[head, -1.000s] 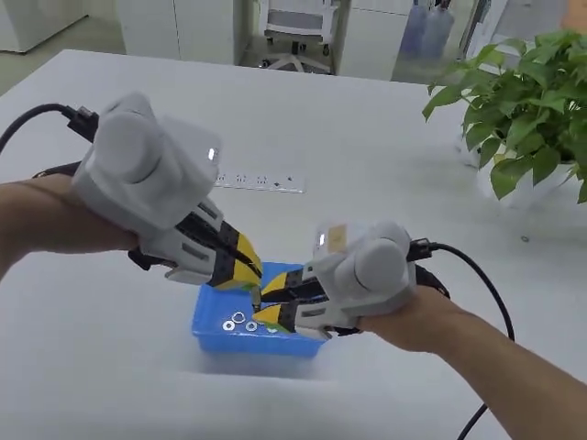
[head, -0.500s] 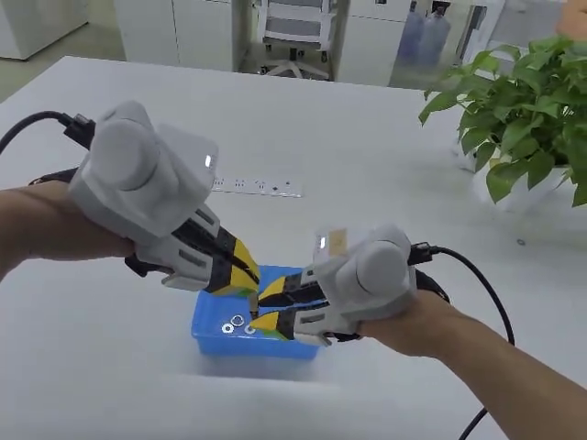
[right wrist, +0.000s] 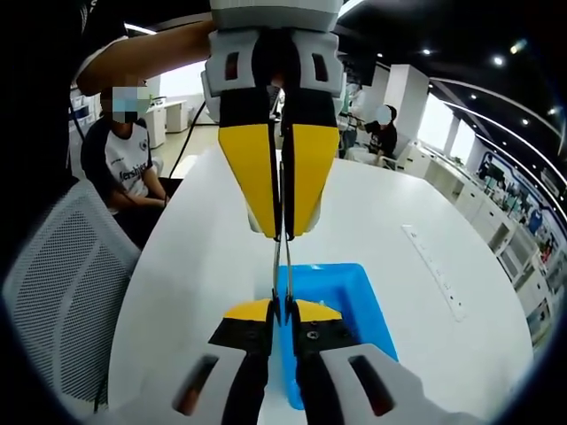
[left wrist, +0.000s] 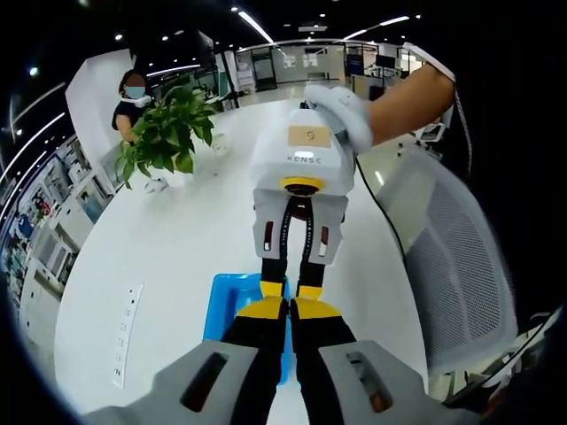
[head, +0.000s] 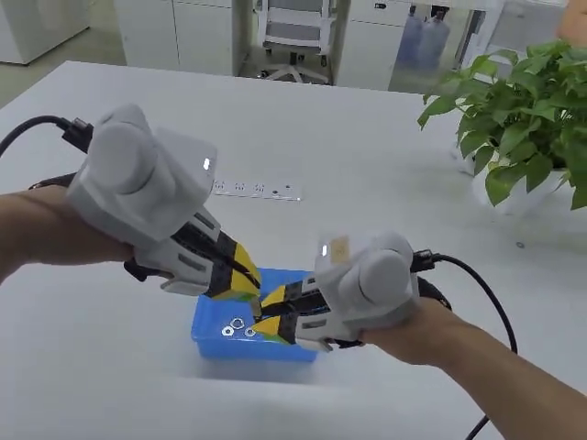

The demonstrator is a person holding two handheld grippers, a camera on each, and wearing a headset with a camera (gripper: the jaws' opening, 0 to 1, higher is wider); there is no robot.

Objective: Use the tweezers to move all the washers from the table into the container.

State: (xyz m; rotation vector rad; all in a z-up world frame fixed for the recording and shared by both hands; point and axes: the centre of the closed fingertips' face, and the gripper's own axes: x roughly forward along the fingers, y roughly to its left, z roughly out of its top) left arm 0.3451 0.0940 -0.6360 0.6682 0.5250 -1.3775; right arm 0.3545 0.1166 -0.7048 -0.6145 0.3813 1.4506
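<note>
A blue container (head: 213,340) sits on the white table (head: 367,174) with several washers (head: 237,325) in it. My left gripper (head: 249,286) and right gripper (head: 262,317) meet tip to tip just above it. In the right gripper view the thin metal tweezers (right wrist: 281,266) run from the left gripper (right wrist: 282,235), whose yellow jaws are shut on them, down into the right gripper (right wrist: 283,312), also shut on them, beside the container (right wrist: 345,301). The left gripper view has the left gripper (left wrist: 291,307) facing the right gripper (left wrist: 291,289) over the container (left wrist: 226,305); the tweezers are hidden there.
A power strip (head: 257,190) lies on the table beyond the grippers. A potted plant (head: 523,119) stands at the right edge. An office chair (head: 293,37) is behind the table. A cable (head: 486,293) trails from the right gripper. A mesh chair (left wrist: 452,257) stands beside the table.
The head camera has tilted a little. Both grippers stay tip to tip over the container; the right one has sunk slightly toward it.
</note>
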